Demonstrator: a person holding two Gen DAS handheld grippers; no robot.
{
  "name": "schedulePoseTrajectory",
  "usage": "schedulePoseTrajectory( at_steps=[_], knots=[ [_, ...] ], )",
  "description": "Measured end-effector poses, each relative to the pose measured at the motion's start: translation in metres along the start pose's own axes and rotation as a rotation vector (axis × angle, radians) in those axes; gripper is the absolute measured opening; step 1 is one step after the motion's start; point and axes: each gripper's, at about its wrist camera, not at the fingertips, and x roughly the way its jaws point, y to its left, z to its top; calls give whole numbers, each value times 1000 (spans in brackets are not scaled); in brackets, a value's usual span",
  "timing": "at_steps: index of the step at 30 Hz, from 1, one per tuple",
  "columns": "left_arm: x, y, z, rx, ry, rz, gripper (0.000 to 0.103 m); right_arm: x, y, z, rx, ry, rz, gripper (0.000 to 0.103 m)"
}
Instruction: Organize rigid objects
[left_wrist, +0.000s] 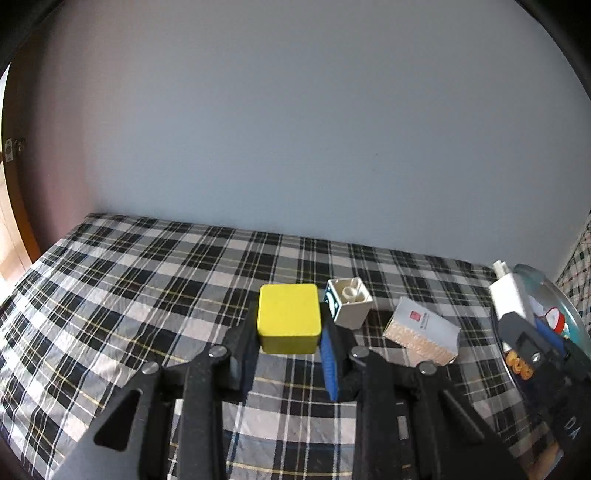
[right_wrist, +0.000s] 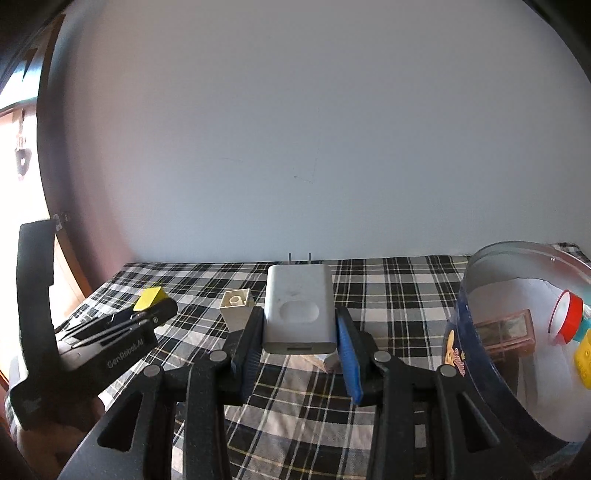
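Yellow block is clamped in my left gripper, lifted off the plaid cloth mid-table; my right gripper pinches the charger. Carrying step: both must next reach the tub at the right edge.

left gripper: was built of matte black plastic arms, with triangular cut-outs in the linkage toward 7 o'clock.
left gripper pads: were ribbed and blue on the inner faces, set in black backing.
left gripper screws: were round silver heads, four across the arm pivots.
right gripper: was the same black frame, with blue ribbed pads and silver pivot screws.
marking: was pale lettering on the left gripper's black side, toward 9 o'clock; it possibly read "GenRobot.AI", though blurred.
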Motion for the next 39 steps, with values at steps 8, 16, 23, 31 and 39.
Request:
schedulePoseTrajectory(
  at_steps=[8, 16, 23, 31, 39],
  knots=[
    [-2, 1, -1, 4, -9, 10, 27, -3, 0, -1, 9, -1, -5, 40],
    [-3, -4, -2, 29, -11, 12, 27, -7, 2, -3, 0, -20, -11, 41],
    [-5, -8, -2, 55, -20, 13, 27, -8, 3, -3, -1, -30, -18, 41],
    [-9, -8, 0, 62, -32, 13, 27, -9, 3, -2, -8, -38, -27, 40],
    [-12, -14, -3, 73, -49, 3, 27, -21, 2, 2, -23, -79, -43, 40]
  ],
)
